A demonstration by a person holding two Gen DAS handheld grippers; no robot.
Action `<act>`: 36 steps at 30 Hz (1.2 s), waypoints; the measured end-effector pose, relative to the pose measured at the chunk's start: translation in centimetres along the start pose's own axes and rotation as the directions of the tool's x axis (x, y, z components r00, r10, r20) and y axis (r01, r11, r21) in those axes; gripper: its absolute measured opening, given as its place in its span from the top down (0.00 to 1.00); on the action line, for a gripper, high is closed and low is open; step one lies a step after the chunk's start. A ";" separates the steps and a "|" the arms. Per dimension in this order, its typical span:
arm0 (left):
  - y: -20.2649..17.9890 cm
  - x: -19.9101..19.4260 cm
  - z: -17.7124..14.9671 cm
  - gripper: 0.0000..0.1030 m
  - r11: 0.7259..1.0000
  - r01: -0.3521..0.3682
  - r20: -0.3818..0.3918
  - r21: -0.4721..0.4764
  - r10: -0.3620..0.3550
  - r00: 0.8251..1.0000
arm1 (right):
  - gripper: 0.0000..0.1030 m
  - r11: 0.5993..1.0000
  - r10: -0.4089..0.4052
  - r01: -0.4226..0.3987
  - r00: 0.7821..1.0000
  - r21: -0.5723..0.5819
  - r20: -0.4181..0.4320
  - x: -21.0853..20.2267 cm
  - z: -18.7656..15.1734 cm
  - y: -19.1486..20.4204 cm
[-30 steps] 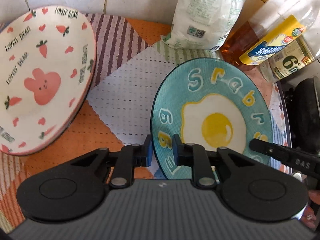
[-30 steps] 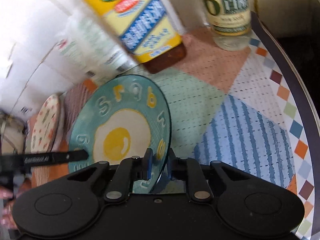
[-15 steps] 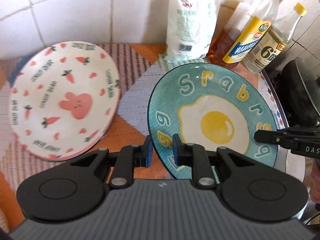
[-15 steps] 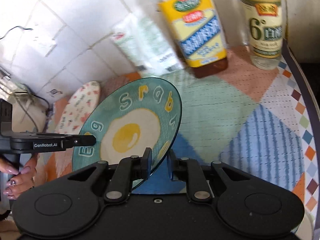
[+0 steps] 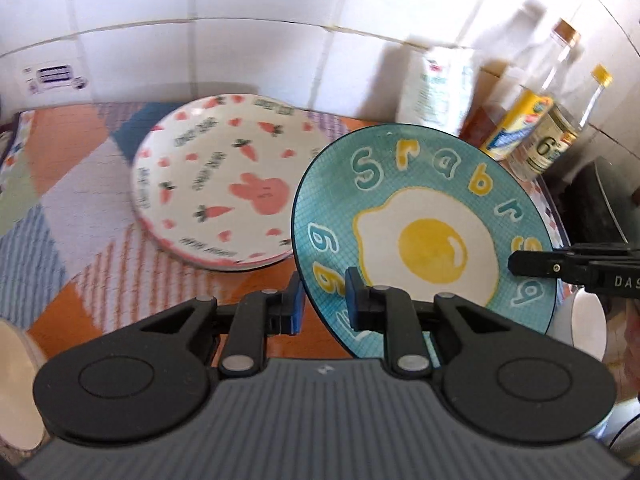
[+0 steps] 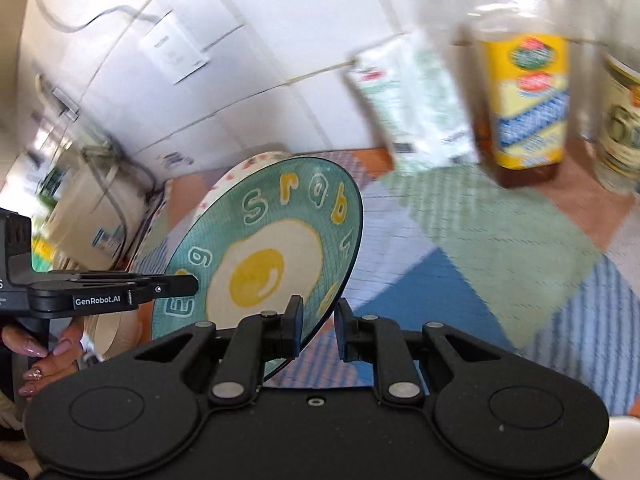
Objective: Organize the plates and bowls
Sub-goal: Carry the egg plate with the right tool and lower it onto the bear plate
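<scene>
We hold the teal fried-egg plate [image 5: 424,236] by both tools: the left tool [image 5: 323,300] is clamped narrow on its near-left rim, the right tool [image 6: 317,322] narrow on the opposite rim. The plate hangs tilted above the table [image 5: 80,216], at centre right of the left view. The rabbit-and-carrot plate [image 5: 216,188] lies just beyond to its upper left, nearer the left tool, so stacking probably means carrying leftward. A patchwork cloth covers the table; bottles [image 5: 532,120] and a white bag [image 5: 436,88] line the tiled wall.
</scene>
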State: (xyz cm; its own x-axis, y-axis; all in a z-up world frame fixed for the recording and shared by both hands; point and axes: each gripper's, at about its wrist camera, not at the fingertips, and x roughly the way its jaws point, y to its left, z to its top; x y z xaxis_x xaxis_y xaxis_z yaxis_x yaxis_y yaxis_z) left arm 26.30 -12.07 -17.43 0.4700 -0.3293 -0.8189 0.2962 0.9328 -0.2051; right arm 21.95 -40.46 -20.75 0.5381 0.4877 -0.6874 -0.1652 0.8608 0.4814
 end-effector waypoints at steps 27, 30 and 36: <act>11.0 4.3 3.6 0.81 0.930 -0.204 -0.084 -0.304 0.187 0.979 | 0.79 0.982 0.048 -0.093 0.965 -0.163 -0.258 15.3 9.0 4.0; 11.2 4.8 3.7 0.81 0.924 -0.210 -0.108 -0.320 0.184 0.977 | 0.79 0.982 0.030 -0.076 0.965 -0.171 -0.260 15.8 9.3 4.0; 11.8 5.3 3.8 0.80 0.914 -0.191 -0.153 -0.358 0.144 0.978 | 0.77 0.967 -0.068 0.000 0.962 -0.253 -0.263 16.1 9.8 5.8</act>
State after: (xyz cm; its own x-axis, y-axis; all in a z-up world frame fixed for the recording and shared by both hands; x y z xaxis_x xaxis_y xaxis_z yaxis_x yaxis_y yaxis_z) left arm 35.44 -3.34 -22.14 0.3747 -0.1649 -0.9123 -0.1165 0.9679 -0.2228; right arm 37.77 -29.03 -23.74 0.3120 0.4489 -0.8373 -0.3692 0.8693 0.3285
